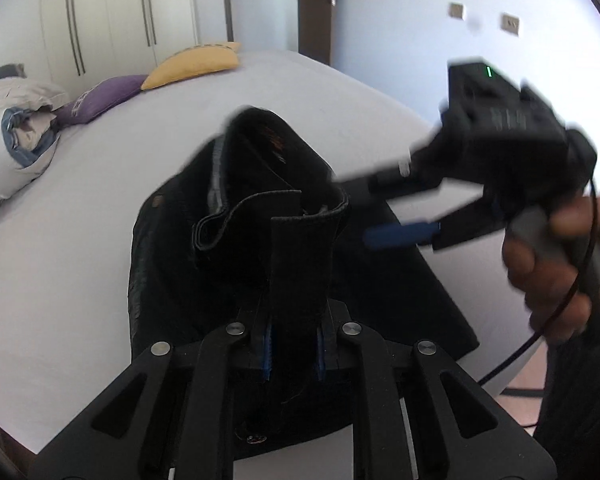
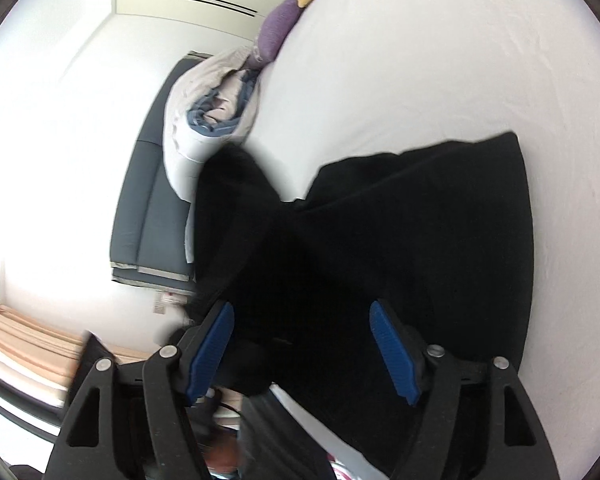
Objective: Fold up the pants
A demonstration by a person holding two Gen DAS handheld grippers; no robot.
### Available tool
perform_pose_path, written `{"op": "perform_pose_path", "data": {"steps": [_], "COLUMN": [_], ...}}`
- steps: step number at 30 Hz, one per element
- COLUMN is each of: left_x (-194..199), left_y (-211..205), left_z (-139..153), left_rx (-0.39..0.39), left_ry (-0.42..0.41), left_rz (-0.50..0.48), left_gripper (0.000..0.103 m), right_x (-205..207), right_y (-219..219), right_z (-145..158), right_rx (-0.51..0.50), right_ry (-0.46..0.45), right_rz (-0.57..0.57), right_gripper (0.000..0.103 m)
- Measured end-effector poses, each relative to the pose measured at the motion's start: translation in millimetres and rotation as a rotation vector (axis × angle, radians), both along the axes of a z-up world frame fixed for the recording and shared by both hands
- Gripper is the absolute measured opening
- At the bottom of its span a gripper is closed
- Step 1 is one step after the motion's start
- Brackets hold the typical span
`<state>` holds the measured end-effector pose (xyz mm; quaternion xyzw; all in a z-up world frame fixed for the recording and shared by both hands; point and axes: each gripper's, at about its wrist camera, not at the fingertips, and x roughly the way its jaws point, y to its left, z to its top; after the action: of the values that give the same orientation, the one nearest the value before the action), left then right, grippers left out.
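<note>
Left wrist view: the left gripper (image 1: 294,336) is clamped on a fold of the black pants (image 1: 260,200), lifting the waistband end off the bed (image 1: 80,208) so the cloth stands up in a peak at the frame's centre while the rest trails down to the sheet toward 5 o'clock. At 3 o'clock, a hand (image 1: 560,272) steadies the right gripper (image 1: 364,212), its blue-padded fingers spread and grasping nothing, apparently freed to take a new hold. Right wrist view: the right gripper (image 2: 302,346) hovers with its jaws wide above the pants (image 2: 420,240), which lie dark across the bed (image 2: 460,60) from centre toward 2 o'clock; no cloth is pinched between the pads. Judging by the raised end, a fold is under way. Pillows (image 1: 140,84) and a bundled duvet (image 1: 16,136) sit near 10 o'clock, well apart.
</note>
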<state>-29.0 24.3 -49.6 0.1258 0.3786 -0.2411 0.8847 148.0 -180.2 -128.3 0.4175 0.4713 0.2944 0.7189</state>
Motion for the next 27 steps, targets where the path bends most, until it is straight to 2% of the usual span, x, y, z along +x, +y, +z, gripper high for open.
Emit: {"op": "perform_pose_path", "data": {"steps": [2,4,8,11,16,20,21,22,24,26,27], "left_x": [-10,-17,-12,-12,-45,-68,-72,-76,-86,-90,-88], "left_y": [-13,-21,-35,-46,-74,-86,-88,-89,-88,-89,-84], "left_z": [-11,-13,-11,-16,-32,-51,-56,-61,-66,-70,-71], "left_rx": [0.046,0.082,0.145,0.202,0.396,0.525,0.549,0.571,0.589,0.6,0.6], "left_ry": [-0.005,-0.034,-0.096,-0.133,-0.31,-0.442,-0.465,-0.486,-0.509,-0.523,-0.527], "left_rz": [-0.023,-0.034,-0.048,-0.071,-0.171,-0.257,-0.277,-0.296,-0.321,-0.339,-0.347], "left_gripper": [0.013,0.013,0.013,0.012,0.011,0.011,0.011,0.011,0.011,0.011,0.011], "right_x": [-1,-1,2,8,30,41,43,43,42,38,36], "right_y": [-8,-12,-13,-8,-5,-3,0,2,3,-1,-5], "right_z": [3,-3,-19,-27,-31,-37,-35,-32,-28,-28,-28], "right_rx": [0.026,0.027,0.045,0.109,0.152,0.072,0.043,0.016,-0.043,-0.074,-0.093], "right_ry": [-0.009,0.021,0.1,0.136,0.21,0.28,0.269,0.249,0.227,0.218,0.212], "right_rz": [-0.005,-0.018,-0.042,-0.035,-0.044,0.0,0.02,0.042,0.066,0.064,0.055], "right_gripper": [0.083,0.086,0.086,0.086,0.086,0.084,0.08,0.069,0.058,0.035,0.03]}}
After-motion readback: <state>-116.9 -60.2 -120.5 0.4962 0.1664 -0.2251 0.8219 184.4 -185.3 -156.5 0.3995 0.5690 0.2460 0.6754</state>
